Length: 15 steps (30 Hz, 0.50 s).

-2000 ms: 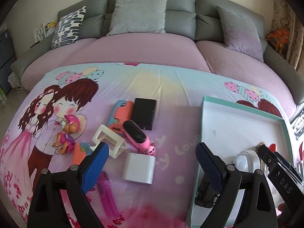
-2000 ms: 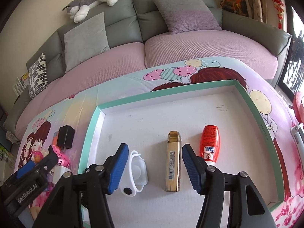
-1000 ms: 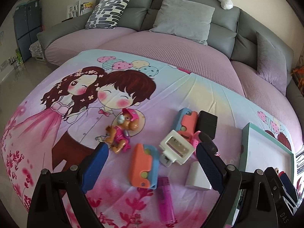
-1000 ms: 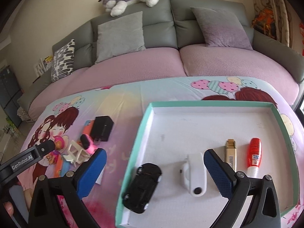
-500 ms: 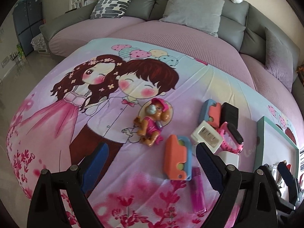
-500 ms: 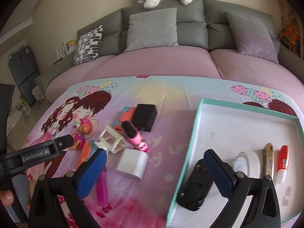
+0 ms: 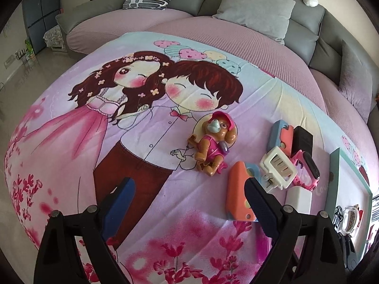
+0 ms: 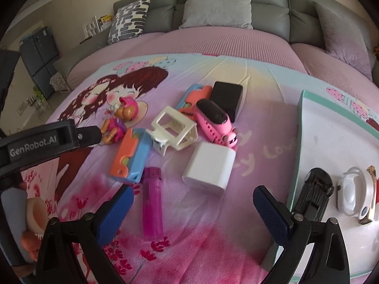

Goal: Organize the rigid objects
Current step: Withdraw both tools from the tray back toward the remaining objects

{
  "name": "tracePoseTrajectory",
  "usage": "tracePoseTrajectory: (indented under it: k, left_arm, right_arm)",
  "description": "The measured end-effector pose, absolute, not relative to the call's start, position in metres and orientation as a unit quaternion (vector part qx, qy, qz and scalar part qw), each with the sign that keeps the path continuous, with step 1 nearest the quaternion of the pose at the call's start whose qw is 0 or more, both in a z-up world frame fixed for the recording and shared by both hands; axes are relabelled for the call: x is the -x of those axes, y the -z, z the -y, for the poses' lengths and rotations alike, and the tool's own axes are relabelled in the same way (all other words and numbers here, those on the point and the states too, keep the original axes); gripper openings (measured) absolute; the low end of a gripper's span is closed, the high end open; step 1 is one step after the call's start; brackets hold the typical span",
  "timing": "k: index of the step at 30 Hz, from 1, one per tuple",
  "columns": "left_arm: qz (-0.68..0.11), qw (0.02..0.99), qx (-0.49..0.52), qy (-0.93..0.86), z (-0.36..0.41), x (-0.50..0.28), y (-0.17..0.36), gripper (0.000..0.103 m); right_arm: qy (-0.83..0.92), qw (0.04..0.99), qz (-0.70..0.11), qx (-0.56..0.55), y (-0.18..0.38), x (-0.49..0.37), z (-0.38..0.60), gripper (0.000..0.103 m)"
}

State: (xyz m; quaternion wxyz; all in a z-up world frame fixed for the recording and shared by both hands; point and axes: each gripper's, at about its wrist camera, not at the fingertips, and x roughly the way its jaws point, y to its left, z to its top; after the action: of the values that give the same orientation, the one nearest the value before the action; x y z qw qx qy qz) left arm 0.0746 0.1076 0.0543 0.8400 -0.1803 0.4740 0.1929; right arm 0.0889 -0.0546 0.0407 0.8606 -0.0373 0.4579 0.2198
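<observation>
Loose objects lie on the cartoon-print cloth: a toy dog figure, an orange-and-blue case, a white frame clip, a pink toy, a black box, a white charger block and a purple lighter. My left gripper is open and empty, just in front of the dog figure. My right gripper is open and empty, over the lighter and charger. The teal-rimmed white tray holds a black toy car and a white device.
A second orange-and-blue case lies by the black box. A grey sofa with cushions curves behind the pink cover. The left gripper's arm reaches in from the left of the right wrist view. Floor and a cabinet are at far left.
Both grippers have swung left. The left one moved from over the tray edge to in front of the dog figure. The right one left the tray and now hangs over the lighter and charger.
</observation>
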Motion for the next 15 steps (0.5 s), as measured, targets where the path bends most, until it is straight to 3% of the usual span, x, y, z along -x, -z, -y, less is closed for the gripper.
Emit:
tracePoseTrajectory:
  k: [5, 8, 15]
  left_arm:
    - [-0.495, 0.83, 0.182, -0.185, -0.105, -0.079, -0.042, 0.093]
    - [-0.496, 0.829, 0.179, -0.184, -0.104, -0.08, -0.04, 0.093]
    - [-0.5, 0.824, 0.189, -0.189, -0.11, -0.08, -0.037, 0.093]
  right_arm:
    - [-0.212, 0.853, -0.475, 0.048, -0.031, -0.087, 0.05, 0.102]
    - [-0.213, 0.85, -0.479, 0.053, -0.028, -0.084, 0.047, 0.088]
    - [-0.222, 0.851, -0.471, 0.068, -0.034, -0.076, 0.041, 0.085]
